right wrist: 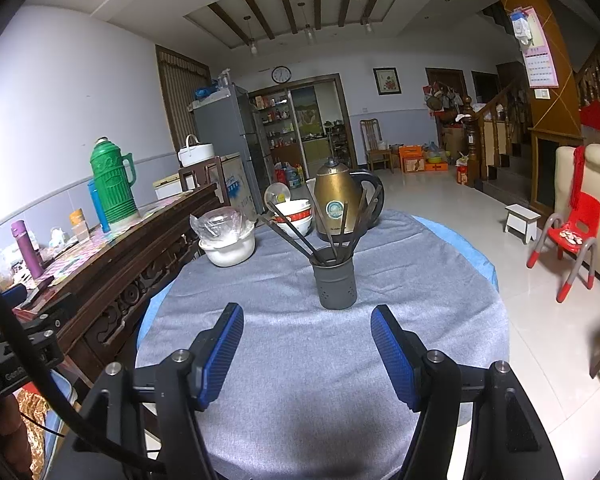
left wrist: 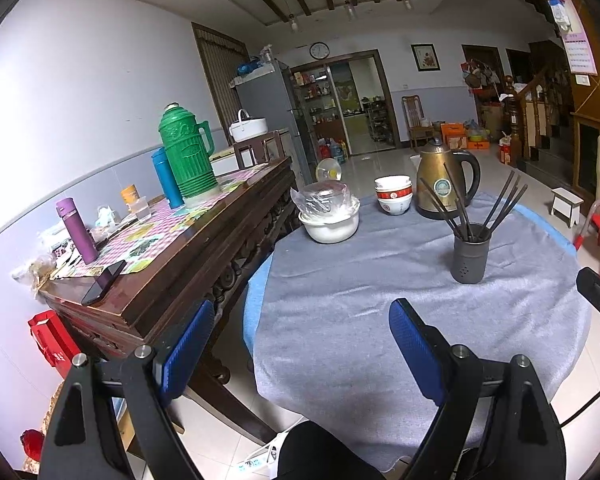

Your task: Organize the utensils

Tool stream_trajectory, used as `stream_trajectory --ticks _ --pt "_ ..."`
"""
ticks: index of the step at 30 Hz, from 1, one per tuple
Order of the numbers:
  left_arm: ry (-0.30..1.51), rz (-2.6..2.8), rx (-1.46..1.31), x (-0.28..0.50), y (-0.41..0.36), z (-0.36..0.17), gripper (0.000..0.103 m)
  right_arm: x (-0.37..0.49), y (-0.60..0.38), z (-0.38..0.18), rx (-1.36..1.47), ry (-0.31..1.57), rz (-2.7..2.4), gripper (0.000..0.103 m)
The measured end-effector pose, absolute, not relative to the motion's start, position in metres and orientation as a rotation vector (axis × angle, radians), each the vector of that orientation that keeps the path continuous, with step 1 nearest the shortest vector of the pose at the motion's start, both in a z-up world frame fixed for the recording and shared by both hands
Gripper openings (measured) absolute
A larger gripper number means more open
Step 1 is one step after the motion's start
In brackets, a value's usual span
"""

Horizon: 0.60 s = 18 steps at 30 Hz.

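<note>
A dark grey utensil holder (left wrist: 470, 258) stands on the round table's grey cloth (left wrist: 360, 320), with several dark chopsticks (left wrist: 500, 204) fanned out of it. It also shows in the right wrist view (right wrist: 335, 280), chopsticks (right wrist: 296, 230) leaning left and right. My left gripper (left wrist: 304, 336) is open and empty, at the table's near left edge, well short of the holder. My right gripper (right wrist: 307, 346) is open and empty, just in front of the holder.
Behind the holder stand a brass kettle (left wrist: 444, 182), stacked bowls (left wrist: 394, 194) and a white pot with a plastic-wrapped bowl (left wrist: 330, 212). A wooden sideboard (left wrist: 172, 248) on the left carries a green thermos (left wrist: 186, 152) and a phone (left wrist: 104, 282). A red chair (right wrist: 572, 236) stands right.
</note>
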<state>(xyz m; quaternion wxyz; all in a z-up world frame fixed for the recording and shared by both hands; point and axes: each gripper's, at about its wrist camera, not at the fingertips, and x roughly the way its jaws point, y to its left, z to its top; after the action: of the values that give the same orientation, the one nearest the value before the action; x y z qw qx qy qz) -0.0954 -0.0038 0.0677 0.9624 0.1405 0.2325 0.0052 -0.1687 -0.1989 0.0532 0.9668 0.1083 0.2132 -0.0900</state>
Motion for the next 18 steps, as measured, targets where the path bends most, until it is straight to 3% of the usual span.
stream_trajectory --ticks 18 --pt "0.47 0.013 0.284 -0.0958 -0.0028 0.0678 0.089 -0.1704 -0.1958 0.0551 0.214 0.427 -0.183 0.07"
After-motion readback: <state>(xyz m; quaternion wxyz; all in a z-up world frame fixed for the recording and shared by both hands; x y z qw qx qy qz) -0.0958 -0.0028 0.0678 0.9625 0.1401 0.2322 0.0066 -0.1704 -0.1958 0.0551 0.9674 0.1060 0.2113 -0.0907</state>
